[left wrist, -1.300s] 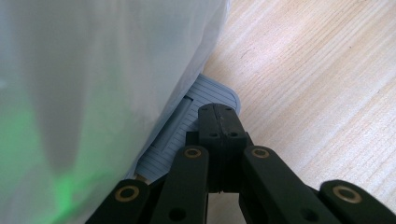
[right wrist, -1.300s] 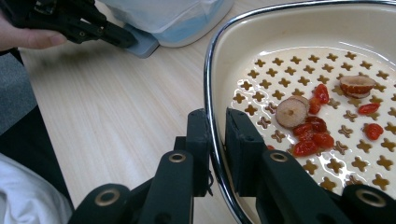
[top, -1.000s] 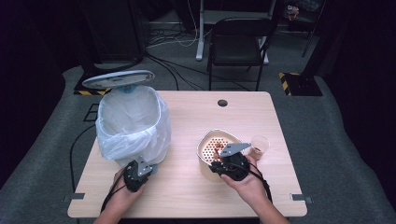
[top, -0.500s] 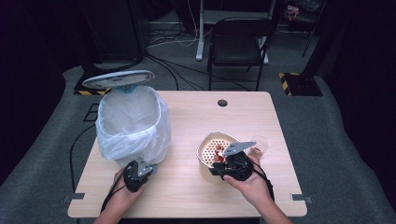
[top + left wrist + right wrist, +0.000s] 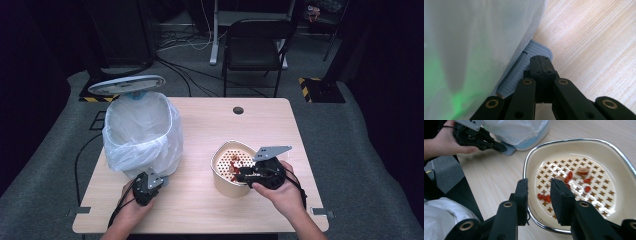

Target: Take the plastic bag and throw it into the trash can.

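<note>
A pedal bin [image 5: 142,130] lined with a white bag [image 5: 474,37] stands at the table's left, its grey lid [image 5: 127,85] raised. My left gripper [image 5: 156,180] is shut, and its tips [image 5: 540,60] rest on the bin's ribbed grey pedal [image 5: 524,67]. A cream bowl [image 5: 222,180] with a cross pattern holds red food scraps [image 5: 569,176]. My right gripper [image 5: 539,185] hovers over the bowl's near rim [image 5: 599,145]. Its jaws have just been opening and nothing is between them. Farther off in the right gripper view, the left gripper [image 5: 501,148] touches the pedal [image 5: 510,150].
The wooden table [image 5: 200,215] has a round cable hole [image 5: 238,110] near its far edge. A black chair [image 5: 255,45] stands behind the table. A white sleeve [image 5: 446,215] lies at the lower left of the right gripper view.
My right gripper rose and shifted left over the bowl, and its jaws parted. A small clear cup beside the bowl is now hidden behind it. The left gripper stayed still.
</note>
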